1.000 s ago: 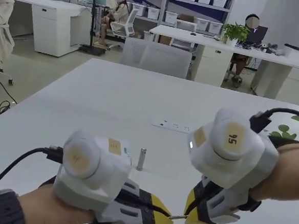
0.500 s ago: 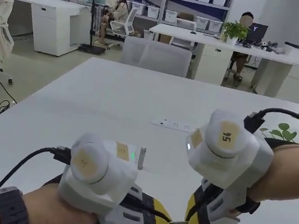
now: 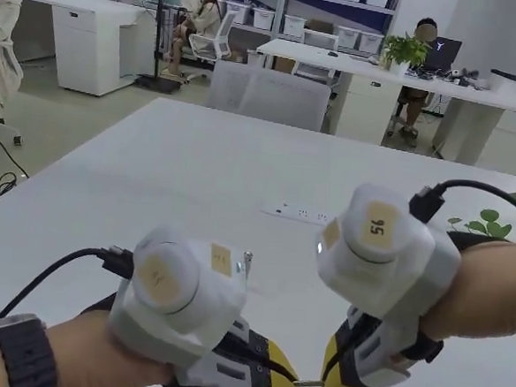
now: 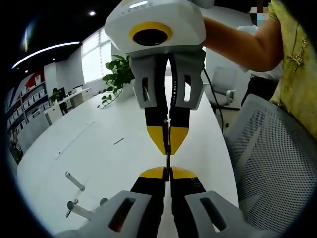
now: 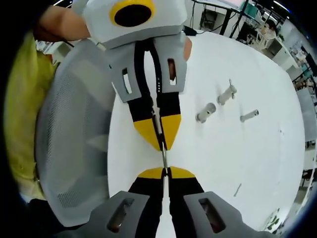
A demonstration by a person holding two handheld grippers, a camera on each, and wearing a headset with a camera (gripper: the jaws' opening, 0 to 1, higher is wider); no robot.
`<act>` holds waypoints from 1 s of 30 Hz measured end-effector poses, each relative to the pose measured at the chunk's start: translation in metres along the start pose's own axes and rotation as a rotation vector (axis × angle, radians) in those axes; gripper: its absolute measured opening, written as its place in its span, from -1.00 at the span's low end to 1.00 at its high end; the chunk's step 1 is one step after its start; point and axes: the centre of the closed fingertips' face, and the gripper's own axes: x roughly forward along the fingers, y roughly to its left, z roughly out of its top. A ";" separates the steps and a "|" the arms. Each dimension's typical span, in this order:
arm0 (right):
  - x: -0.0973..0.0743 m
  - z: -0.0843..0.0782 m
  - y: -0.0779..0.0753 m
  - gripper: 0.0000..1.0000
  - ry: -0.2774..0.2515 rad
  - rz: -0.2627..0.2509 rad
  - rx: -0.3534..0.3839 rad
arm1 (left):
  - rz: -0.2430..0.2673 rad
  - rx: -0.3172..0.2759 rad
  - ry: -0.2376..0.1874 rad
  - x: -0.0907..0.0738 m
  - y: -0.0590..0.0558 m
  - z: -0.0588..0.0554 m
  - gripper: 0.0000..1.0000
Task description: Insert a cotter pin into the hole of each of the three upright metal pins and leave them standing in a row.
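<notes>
Nothing has shifted: left gripper [image 4: 167, 172] and right gripper [image 5: 163, 172] stay closed on one cotter pin [image 4: 168, 159] near the nearest upright metal pin [image 5: 205, 112], insertion pending.

Left gripper [image 3: 287, 386] at seven o'clock and right gripper [image 3: 328, 386] at five o'clock meet tip to tip near six. Both jaws are pinched on one cotter pin [image 4: 169, 158], forearms entering low.
</notes>
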 end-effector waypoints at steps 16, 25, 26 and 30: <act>-0.002 -0.001 -0.008 -0.96 -0.012 -0.030 0.030 | 0.039 -0.098 -0.087 -0.007 0.006 0.000 -0.68; -0.003 -0.004 -0.012 -0.96 -0.010 -0.039 0.043 | 0.096 -0.171 -0.120 -0.033 0.018 -0.012 -0.64; -0.002 -0.005 -0.012 -0.96 -0.006 -0.036 0.045 | 0.104 -0.179 -0.118 -0.035 0.019 -0.016 -0.64; -0.001 -0.006 -0.014 -0.96 -0.005 -0.037 0.050 | 0.119 -0.238 -0.139 -0.046 0.022 -0.029 -0.63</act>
